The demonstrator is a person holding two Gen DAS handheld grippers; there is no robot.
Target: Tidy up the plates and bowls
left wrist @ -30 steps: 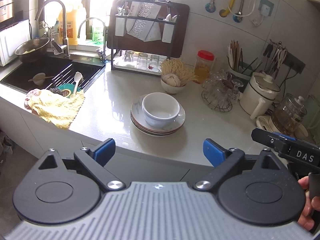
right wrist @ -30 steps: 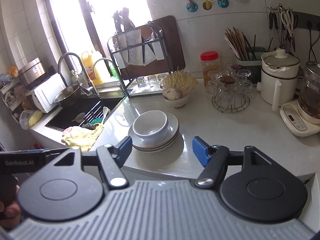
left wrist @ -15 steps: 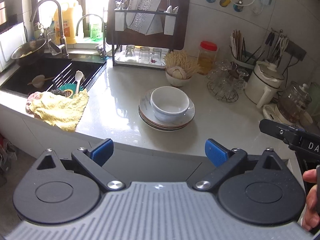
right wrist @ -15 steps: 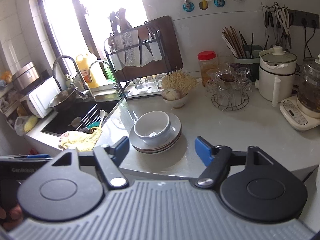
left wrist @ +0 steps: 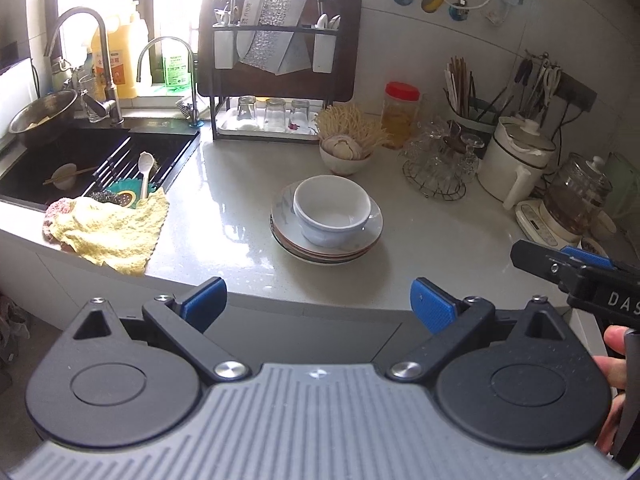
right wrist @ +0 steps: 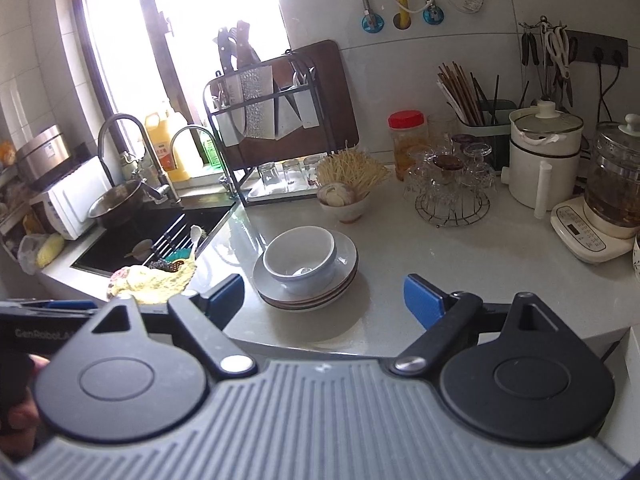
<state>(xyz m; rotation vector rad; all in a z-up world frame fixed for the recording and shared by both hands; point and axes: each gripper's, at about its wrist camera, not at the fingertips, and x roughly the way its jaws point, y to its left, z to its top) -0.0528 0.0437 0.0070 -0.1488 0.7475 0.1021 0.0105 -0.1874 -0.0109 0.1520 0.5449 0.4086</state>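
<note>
A white bowl [left wrist: 331, 208] sits upright on a stack of plates [left wrist: 288, 236] in the middle of the grey countertop. The bowl [right wrist: 300, 258] and the plates [right wrist: 344, 276] also show in the right wrist view. My left gripper [left wrist: 320, 304] is open and empty, held off the counter's front edge, short of the stack. My right gripper [right wrist: 324, 296] is open and empty, also in front of the stack and above the counter edge. The right gripper's body [left wrist: 576, 276] shows at the right of the left wrist view.
A black sink [left wrist: 80, 160] with a spoon and a yellow cloth [left wrist: 108, 232] lies at the left. A dish rack [left wrist: 276, 68] with glasses stands behind. A small bowl of noodles [left wrist: 348, 152], a glass stand [left wrist: 440, 160], a white kettle [left wrist: 516, 160] and a glass pot [left wrist: 576, 204] stand at the right.
Both grippers have drawn back and shifted slightly; the stack sits nearer the middle of the left wrist view. Both stay open and empty. The bowl and plates have not moved.
</note>
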